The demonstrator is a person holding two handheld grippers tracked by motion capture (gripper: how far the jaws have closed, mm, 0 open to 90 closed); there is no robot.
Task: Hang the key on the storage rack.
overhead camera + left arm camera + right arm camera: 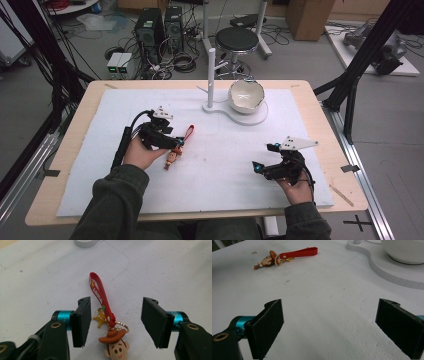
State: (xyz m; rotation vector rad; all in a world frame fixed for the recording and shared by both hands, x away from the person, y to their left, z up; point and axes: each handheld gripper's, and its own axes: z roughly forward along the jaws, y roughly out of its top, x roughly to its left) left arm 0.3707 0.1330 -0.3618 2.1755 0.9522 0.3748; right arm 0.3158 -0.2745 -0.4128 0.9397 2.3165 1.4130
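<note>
A person sits at the bench (65, 165), which is covered with a white foam sheet (215, 165), and holds one gripper in each hand. The left gripper (176, 143) is low over the sheet, near its left half, and it points at a keychain (176, 150) that lies flat there. The keychain has a small cowboy figure (115, 346) with a brown hat, a gold ring, a little yellow star and a red strap (100, 296). In the left gripper view the figure's head and the ring are between the two jaws, and the strap runs away from them over the sheet. The jaws are apart, with a clear gap on each side of the keychain, and neither pad touches it. I cannot tell if the jaws rest on the sheet or are a little above it.

The right gripper (262, 159) is on the right half of the sheet, well apart from the keychain. Its jaws are wide apart too, and between them is only bare foam. In the right gripper view the keychain lies far off on the sheet.

At the far side of the sheet stands a white base (250, 119) with a thin upright post (211, 75), and on it sits a white bowl (246, 95).
</note>
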